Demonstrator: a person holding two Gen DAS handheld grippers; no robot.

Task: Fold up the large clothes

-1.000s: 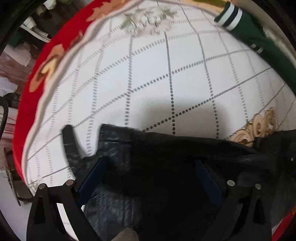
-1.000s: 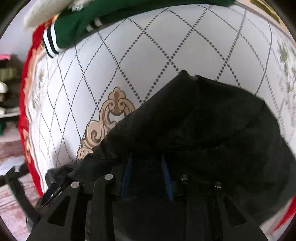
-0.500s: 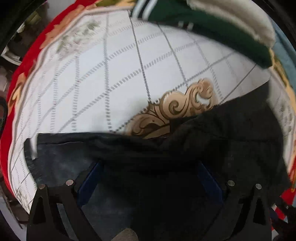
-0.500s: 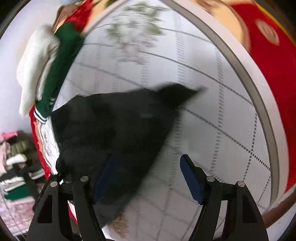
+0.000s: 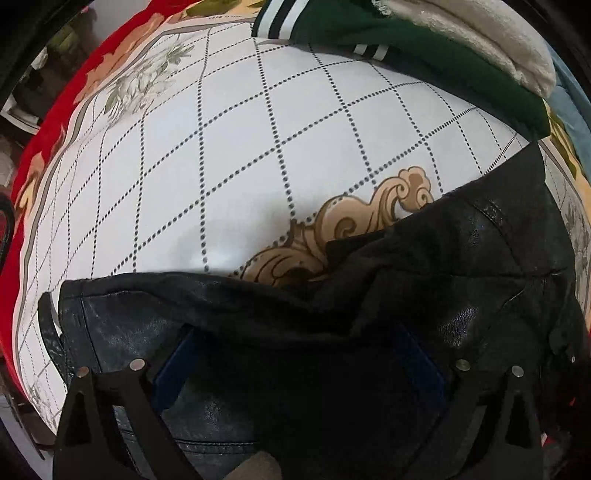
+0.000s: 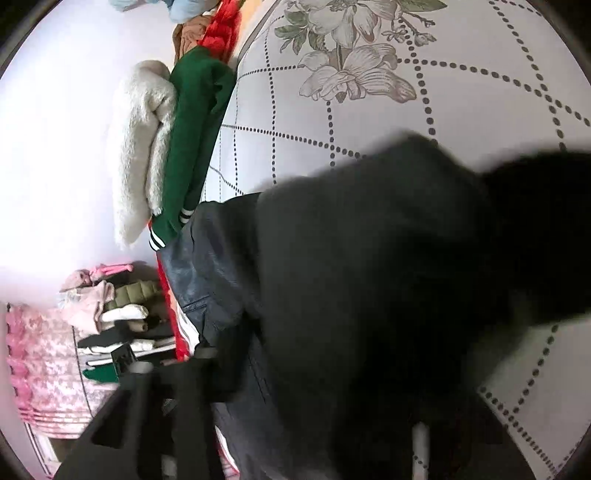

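Observation:
A black leather jacket (image 5: 332,332) lies on the white quilted bed cover (image 5: 258,147). It covers the lower half of the left wrist view and drapes over my left gripper (image 5: 295,354), whose blue pads stand wide apart under the cloth. In the right wrist view the jacket (image 6: 369,277) fills the middle and right, blurred by motion. It hides most of my right gripper; only the left finger frame (image 6: 140,417) shows, so I cannot tell how its jaws stand.
A green jacket with white stripes (image 5: 406,51) and a white fleece garment (image 5: 480,33) lie at the far side of the bed. The red bed border (image 5: 55,110) runs along the left. Piles of folded clothes (image 6: 110,314) stand beyond the bed.
The left view stayed over the jacket edge. The right gripper, open beside the jacket half a second ago, has swung close over the jacket, which now hides its fingers.

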